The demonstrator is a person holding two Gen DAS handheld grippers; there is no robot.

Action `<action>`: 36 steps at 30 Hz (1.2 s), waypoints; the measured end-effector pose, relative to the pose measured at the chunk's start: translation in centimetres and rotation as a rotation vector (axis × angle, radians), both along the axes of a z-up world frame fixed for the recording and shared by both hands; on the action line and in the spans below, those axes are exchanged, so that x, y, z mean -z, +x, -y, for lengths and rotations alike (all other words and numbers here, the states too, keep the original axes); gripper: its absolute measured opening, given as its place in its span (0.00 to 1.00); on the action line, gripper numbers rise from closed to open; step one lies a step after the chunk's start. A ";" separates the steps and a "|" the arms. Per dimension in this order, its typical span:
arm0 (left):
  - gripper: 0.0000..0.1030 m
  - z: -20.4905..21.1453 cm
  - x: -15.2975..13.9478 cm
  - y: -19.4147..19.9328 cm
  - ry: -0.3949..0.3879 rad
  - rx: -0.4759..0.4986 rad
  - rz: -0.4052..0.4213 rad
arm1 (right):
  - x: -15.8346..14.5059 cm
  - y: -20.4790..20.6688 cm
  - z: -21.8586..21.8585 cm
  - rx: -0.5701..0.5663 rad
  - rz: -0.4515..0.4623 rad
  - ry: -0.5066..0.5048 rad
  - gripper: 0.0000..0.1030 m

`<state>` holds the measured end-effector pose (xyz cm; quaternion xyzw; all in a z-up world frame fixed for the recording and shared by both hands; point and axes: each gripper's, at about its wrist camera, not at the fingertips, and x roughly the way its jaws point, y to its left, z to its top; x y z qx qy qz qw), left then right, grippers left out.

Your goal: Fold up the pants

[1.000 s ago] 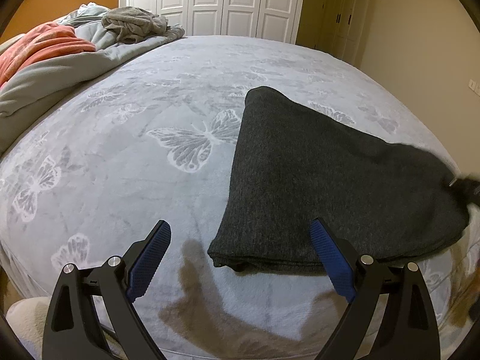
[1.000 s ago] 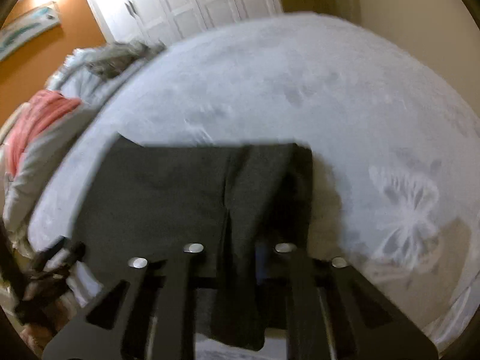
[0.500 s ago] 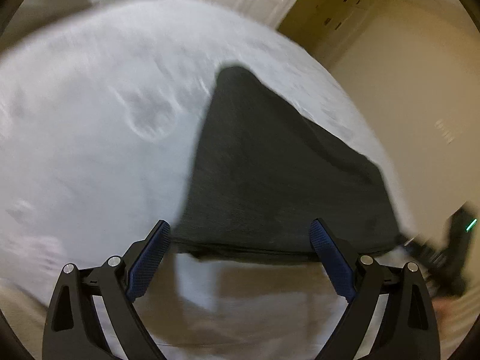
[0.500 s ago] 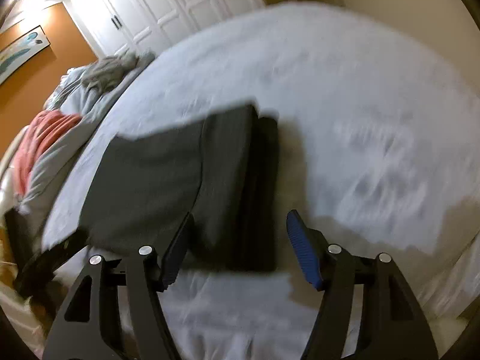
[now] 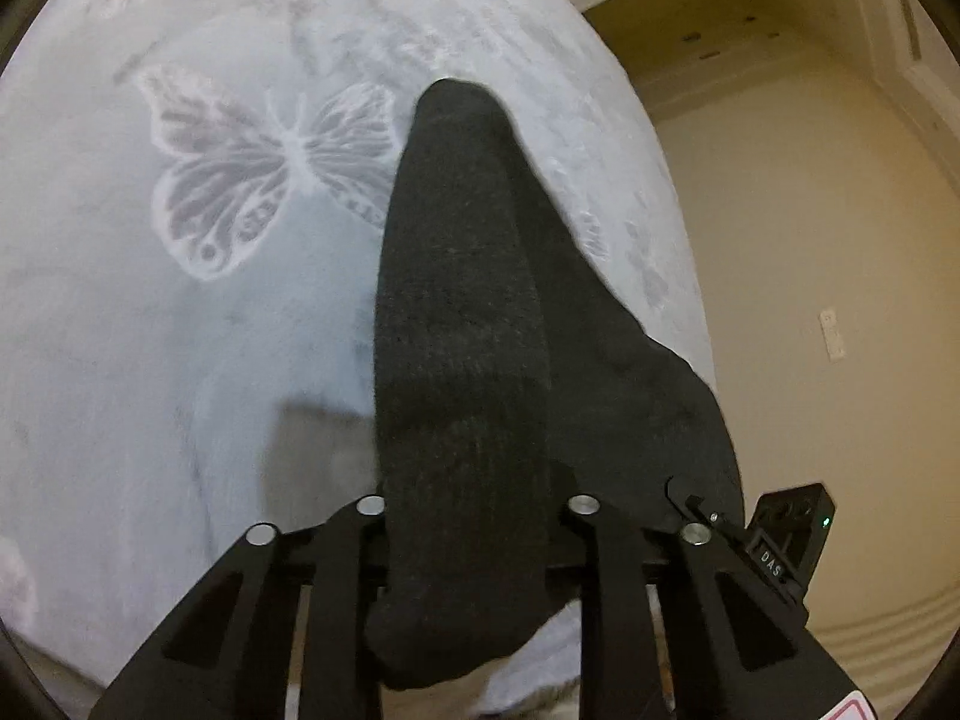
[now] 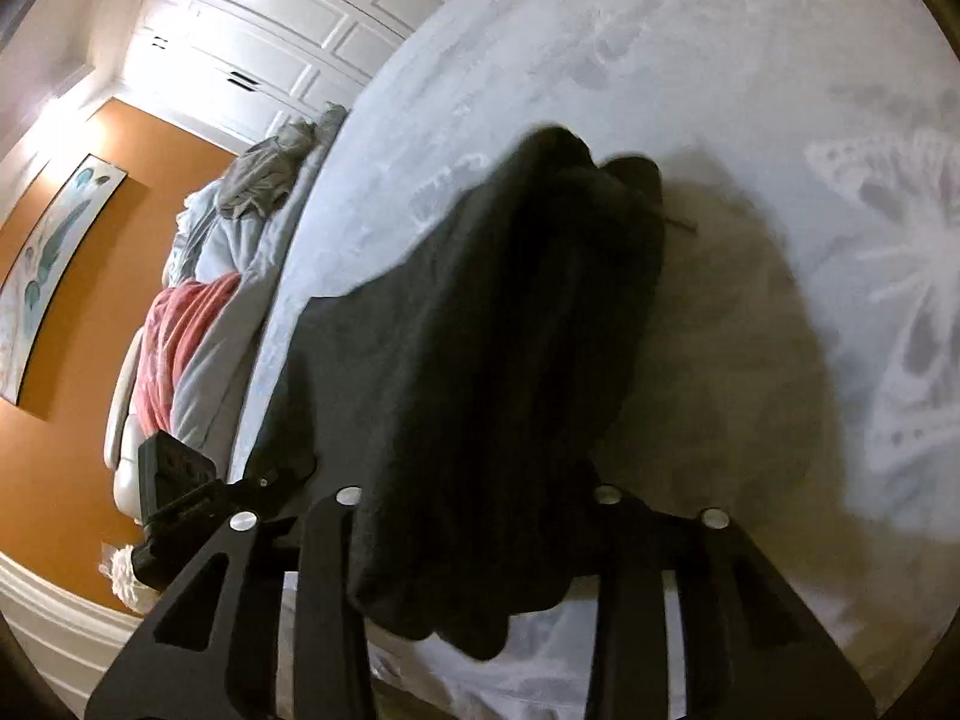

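We've got both grippers closing on the dark pants (image 5: 462, 372): left gripper (image 5: 468, 516) pinches one bunched edge, right gripper (image 6: 480, 504) another, bed (image 5: 150, 330) filling each frame's upper part.

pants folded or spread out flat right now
Folded, and partly lifted. The pants show stacked layers, with the near edge bunched between the closing fingers of the left gripper and the right gripper.

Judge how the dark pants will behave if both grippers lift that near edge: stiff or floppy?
Probably floppy: the pants bunch and droop between the closing left gripper and right gripper. The thick knit looks grippy, unlikely to slip, though unheld layers may sag toward the bedspread.
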<state>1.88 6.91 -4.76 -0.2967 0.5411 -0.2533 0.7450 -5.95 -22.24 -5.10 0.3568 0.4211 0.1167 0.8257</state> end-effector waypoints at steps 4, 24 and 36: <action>0.18 -0.5 -2.0 -4.5 0.068 0.082 0.025 | -1.7 -5.3 -1.1 -0.064 0.019 -0.033 0.33; 0.16 0.2 -1.2 -8.7 0.060 0.017 0.071 | -0.9 -9.7 -3.6 -0.022 0.065 -0.149 0.30; 0.15 0.5 -18.4 -18.7 0.064 0.109 0.534 | -16.8 -18.9 -4.9 -0.058 0.475 -0.252 0.29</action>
